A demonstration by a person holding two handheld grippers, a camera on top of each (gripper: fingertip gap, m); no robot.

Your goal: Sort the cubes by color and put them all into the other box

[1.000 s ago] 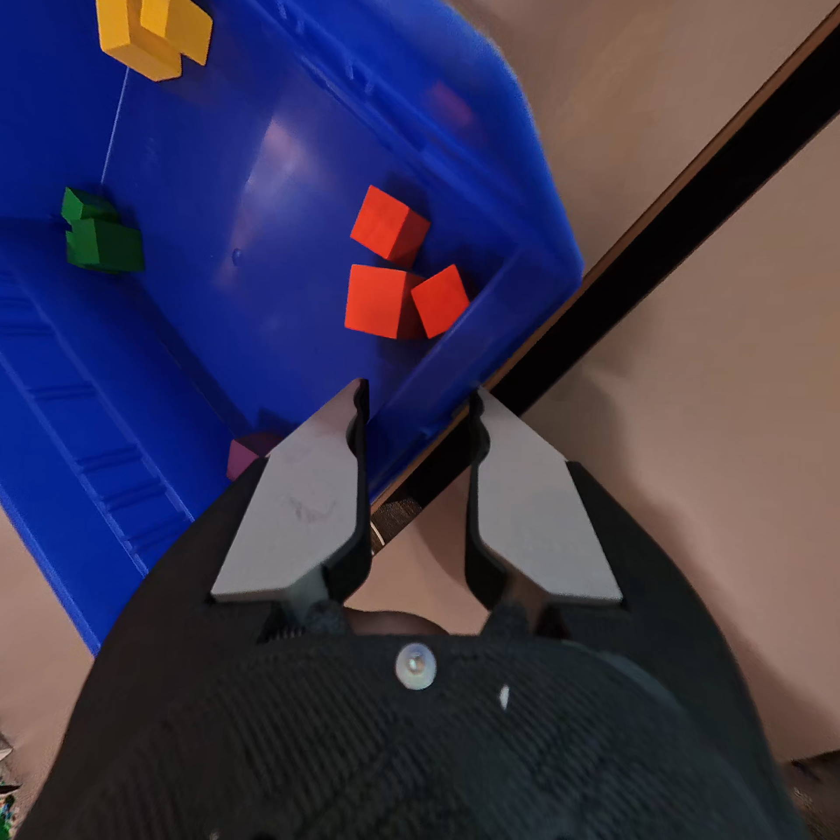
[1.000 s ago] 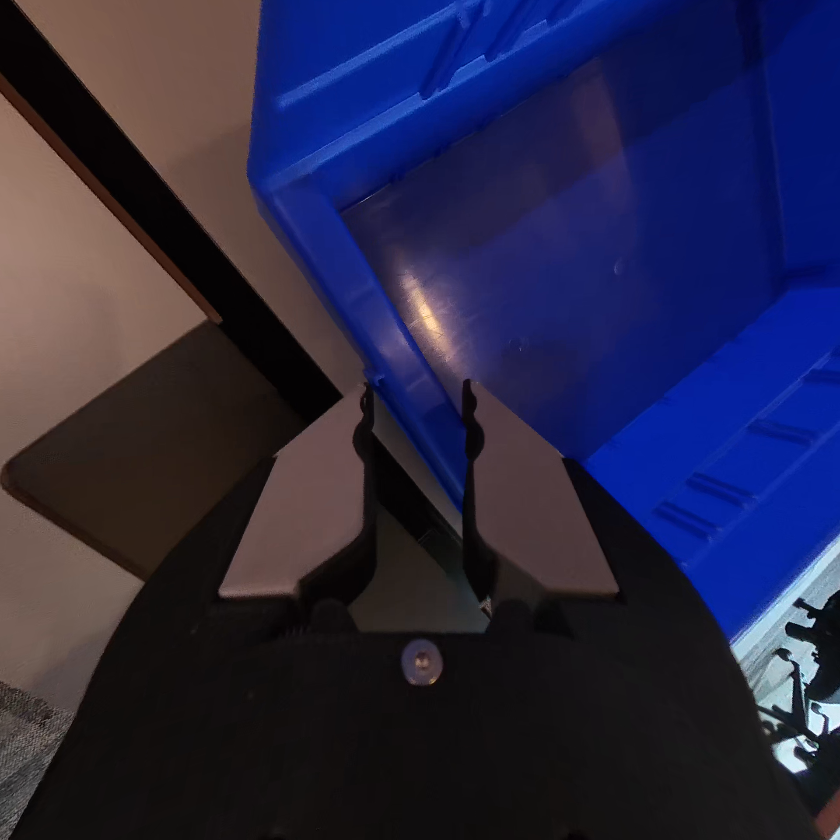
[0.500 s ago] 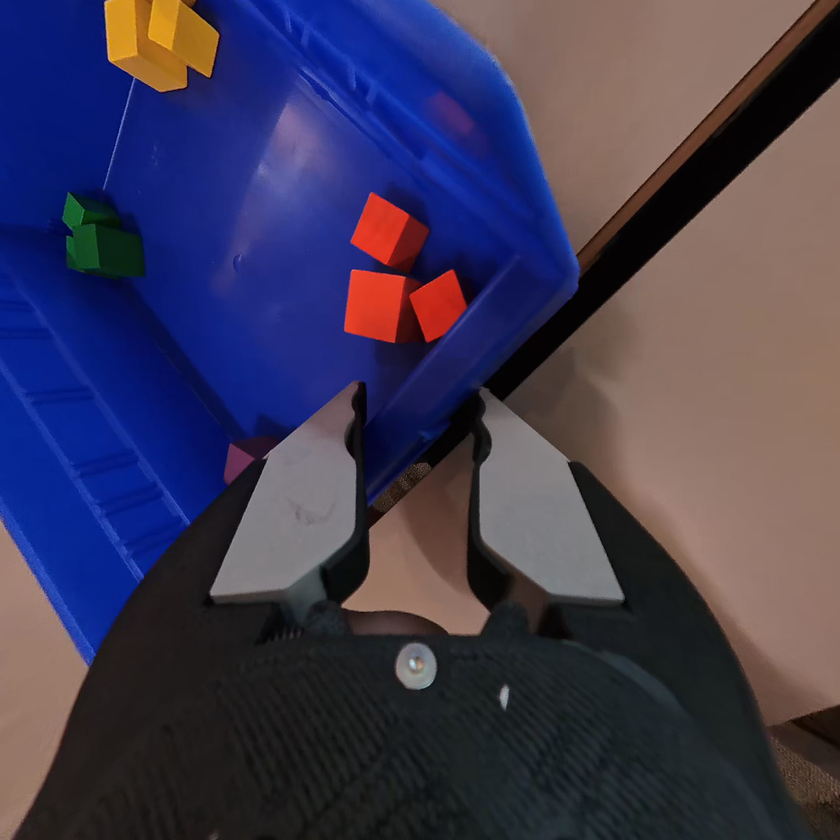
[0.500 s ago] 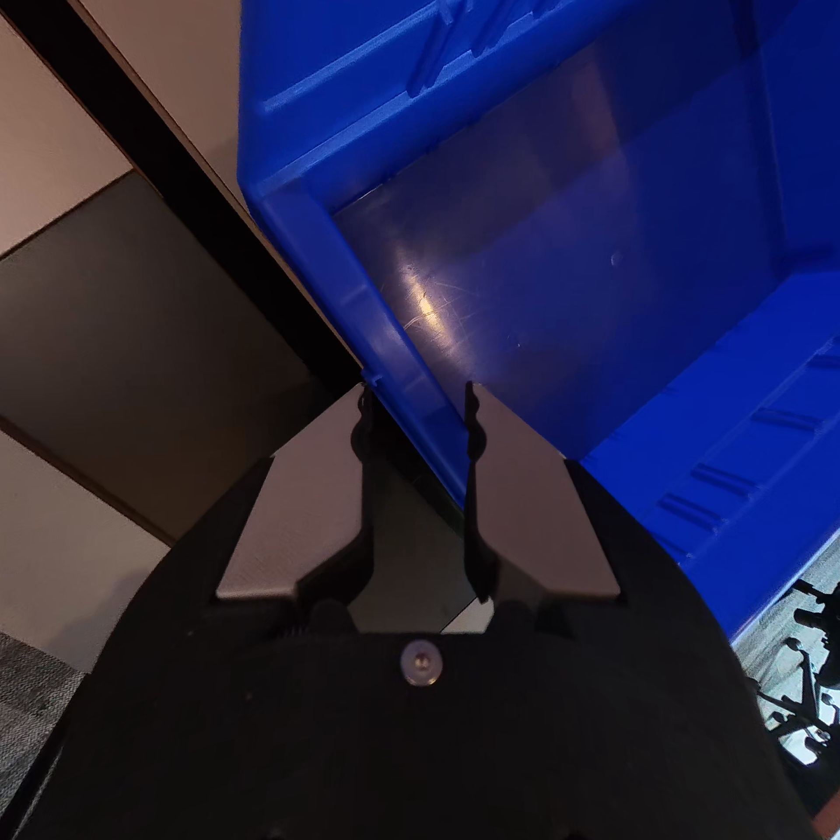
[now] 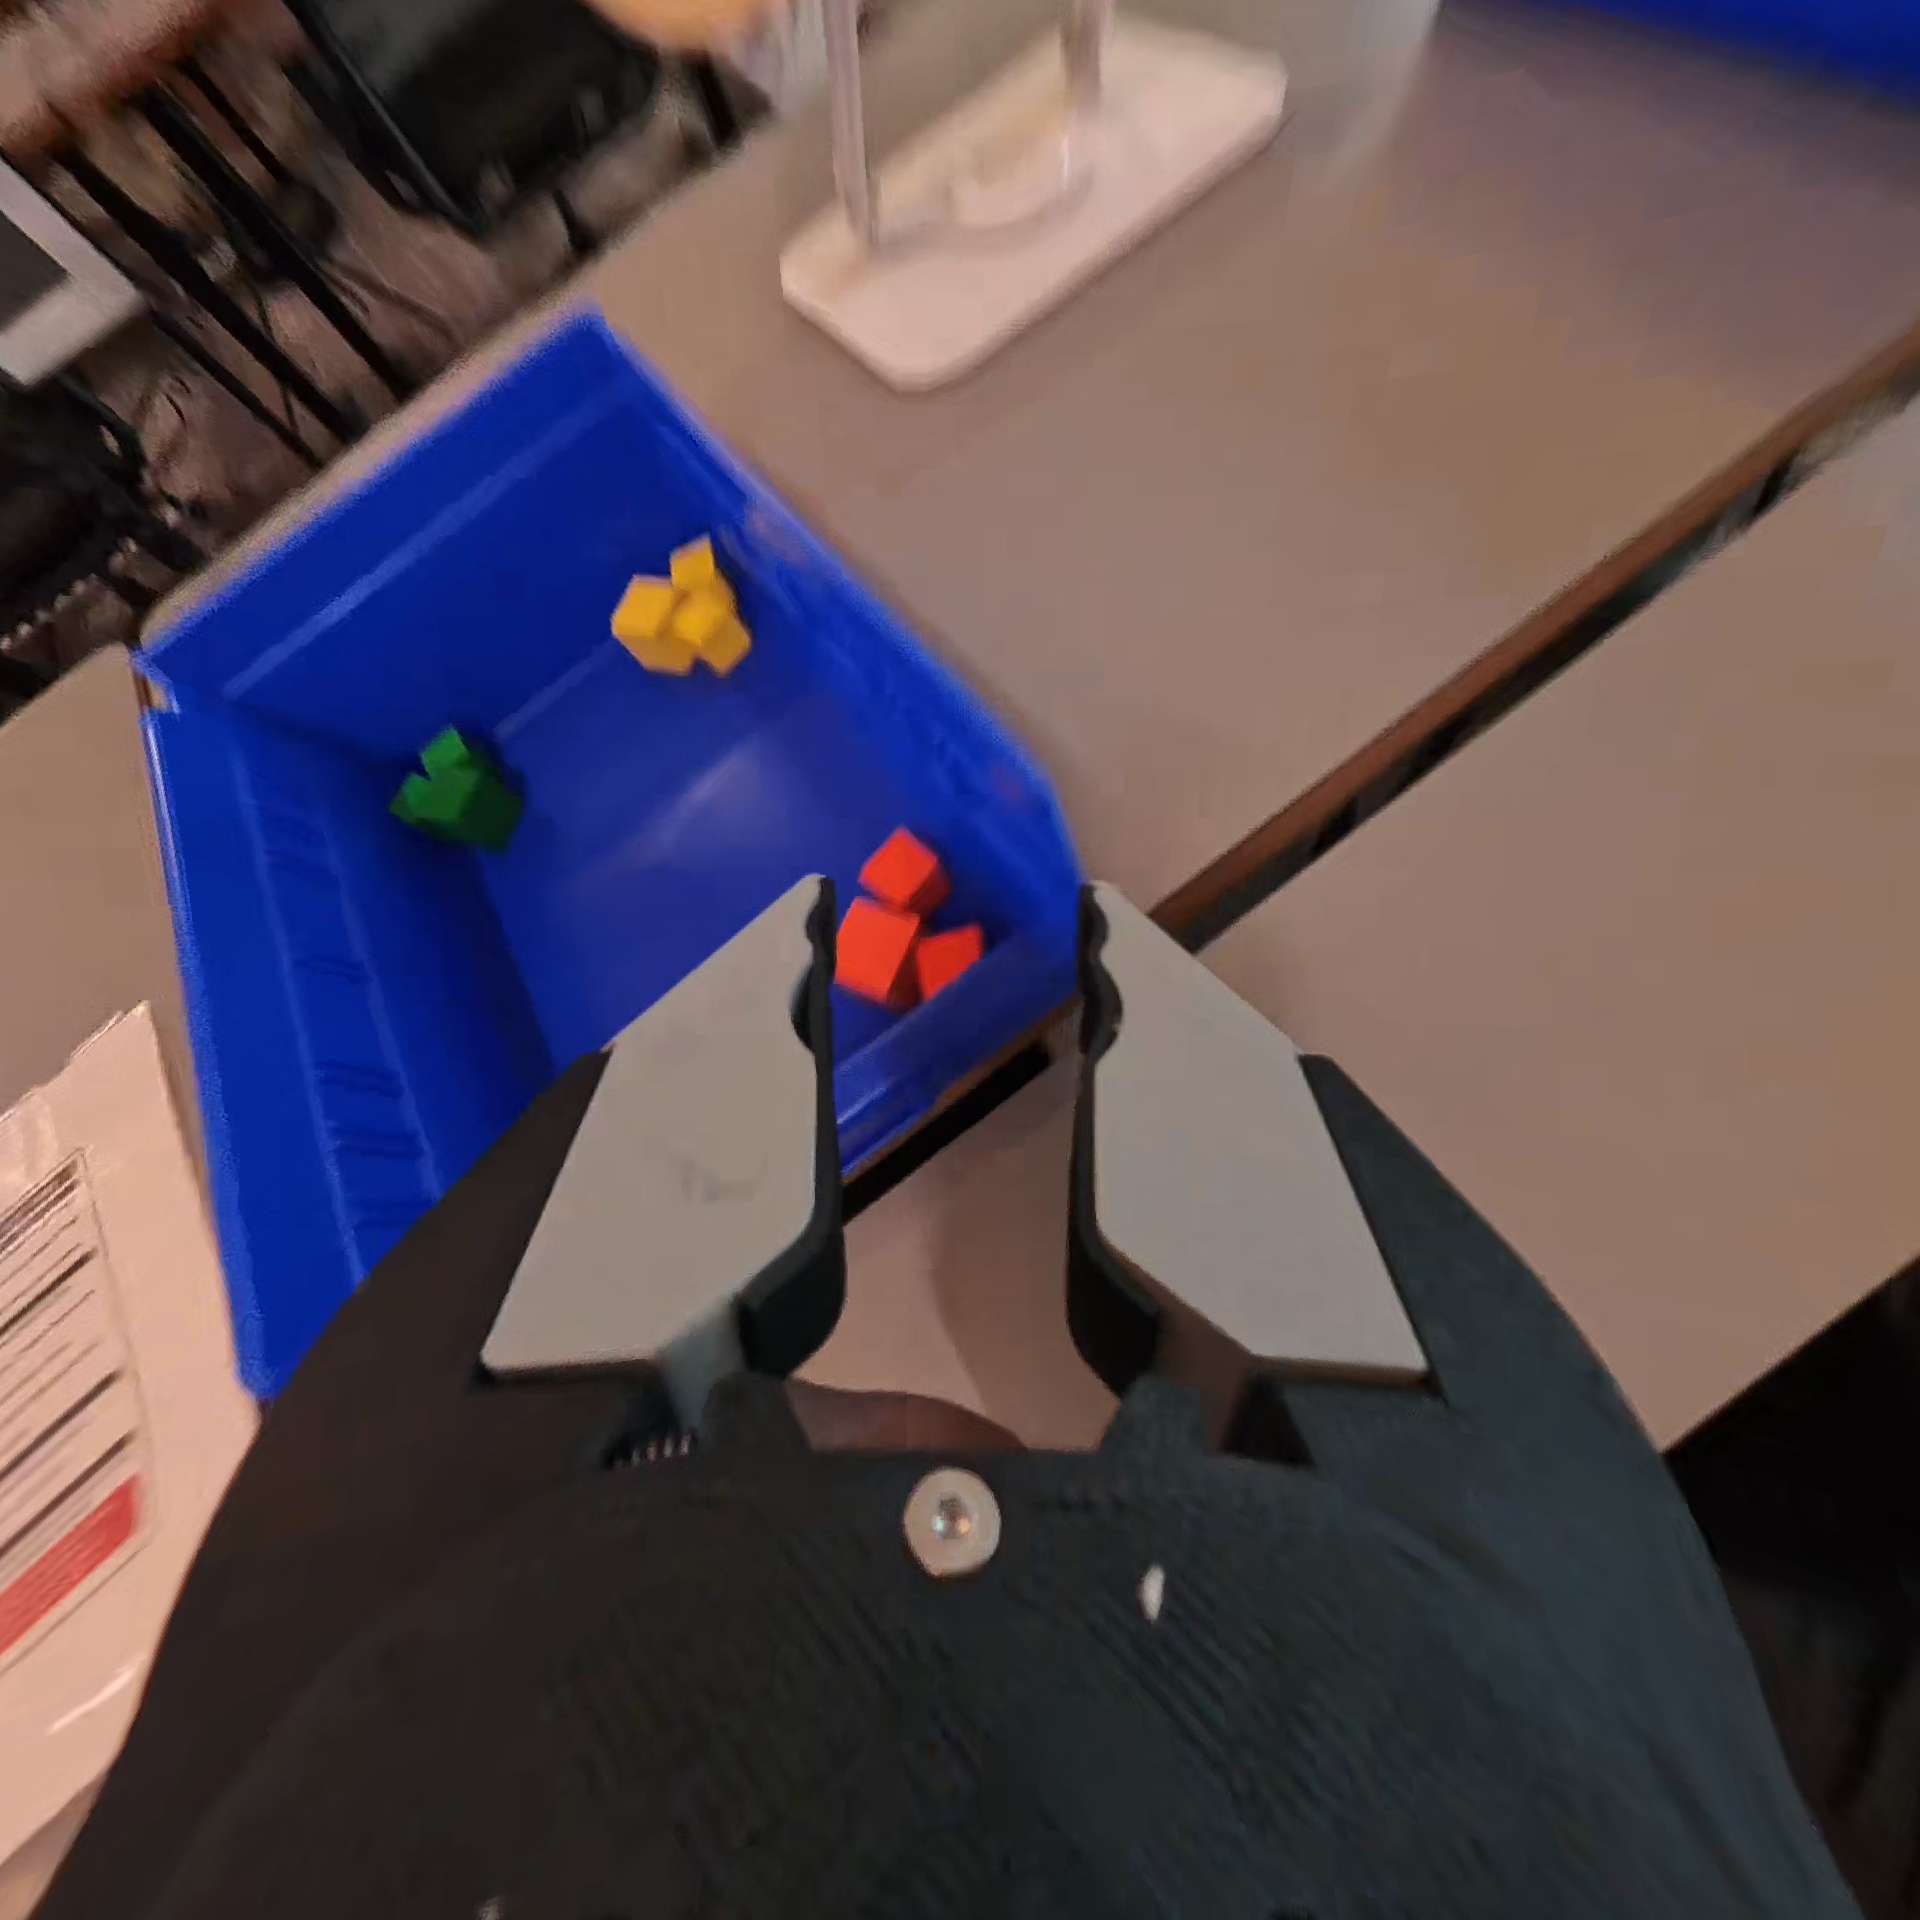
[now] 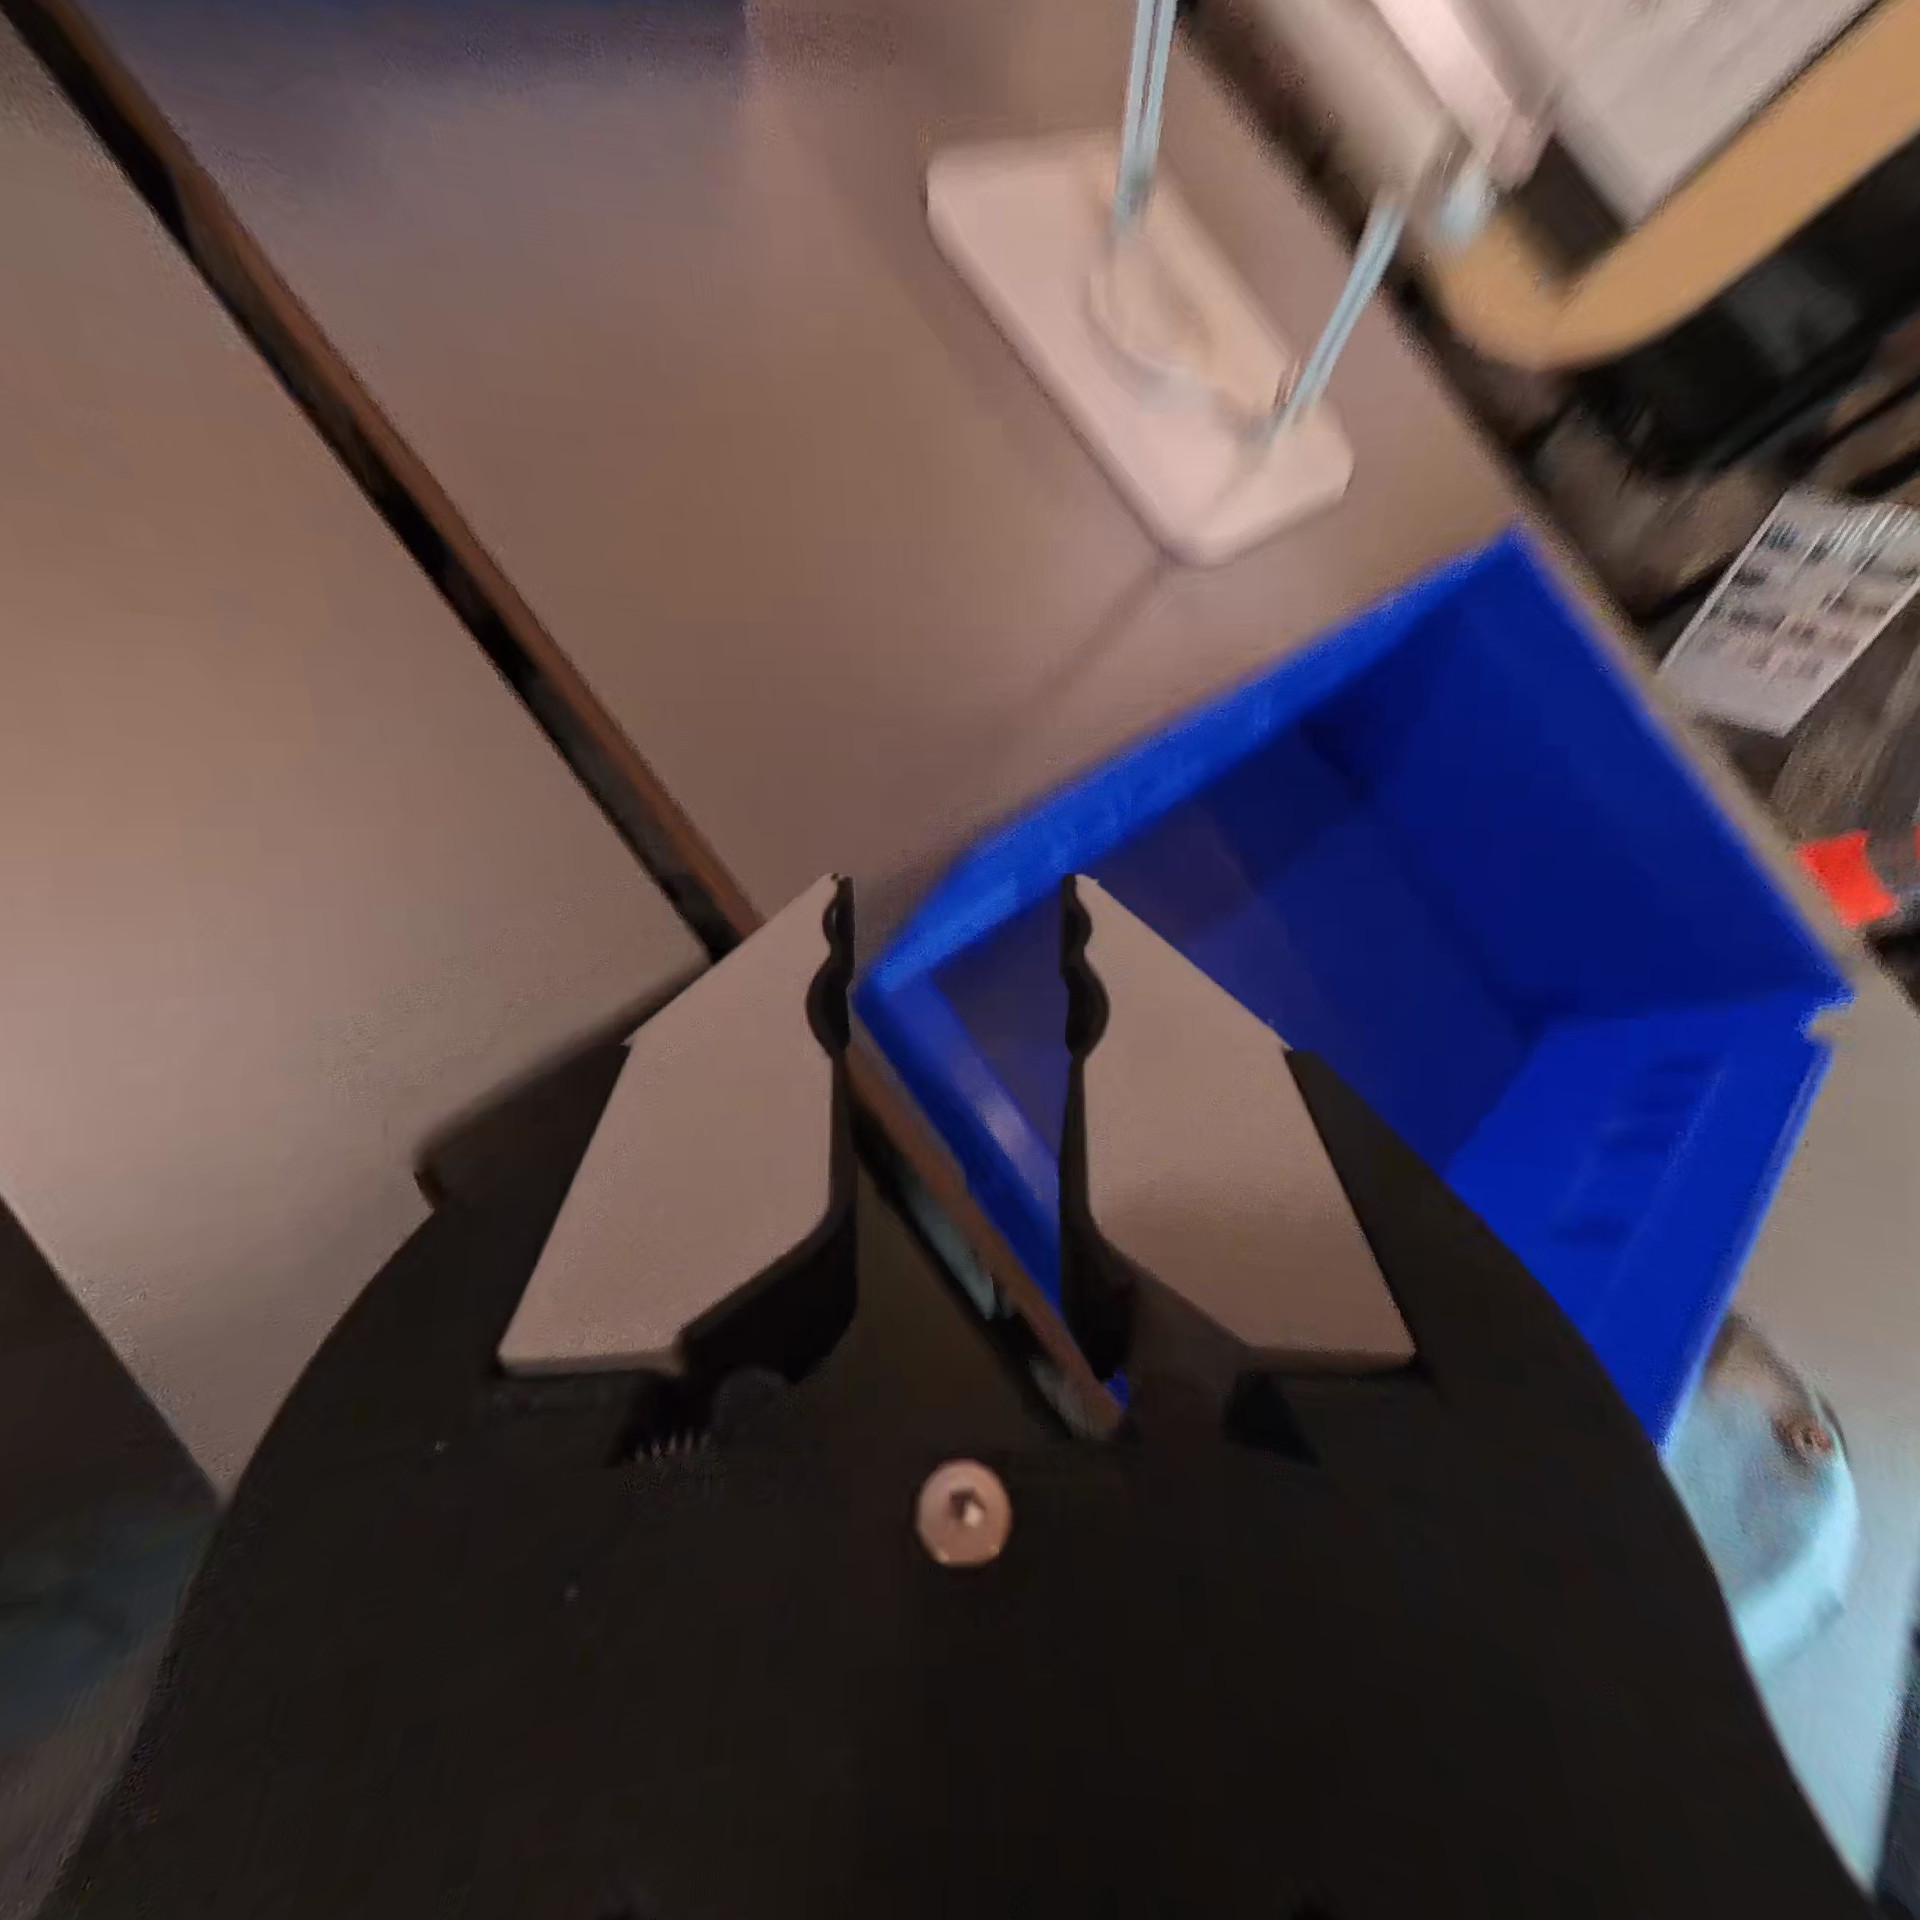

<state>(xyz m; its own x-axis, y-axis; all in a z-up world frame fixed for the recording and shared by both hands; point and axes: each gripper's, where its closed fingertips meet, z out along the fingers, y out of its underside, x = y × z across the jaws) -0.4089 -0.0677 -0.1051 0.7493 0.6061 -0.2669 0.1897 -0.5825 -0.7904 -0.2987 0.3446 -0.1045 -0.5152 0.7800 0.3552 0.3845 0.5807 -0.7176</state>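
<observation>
Left gripper (image 5: 951, 961) hangs empty, jaws parted wide; red cubes (image 5: 902, 935) lie just ahead between its tips in the blue box (image 5: 312, 987). Right gripper (image 6: 956, 966), likewise parted, faces an empty box (image 6: 1558, 1143).

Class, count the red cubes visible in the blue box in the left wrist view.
3 red cubes, clustered in the blue box's near right corner, just beyond the left claw; its fingers may hide more.
</observation>
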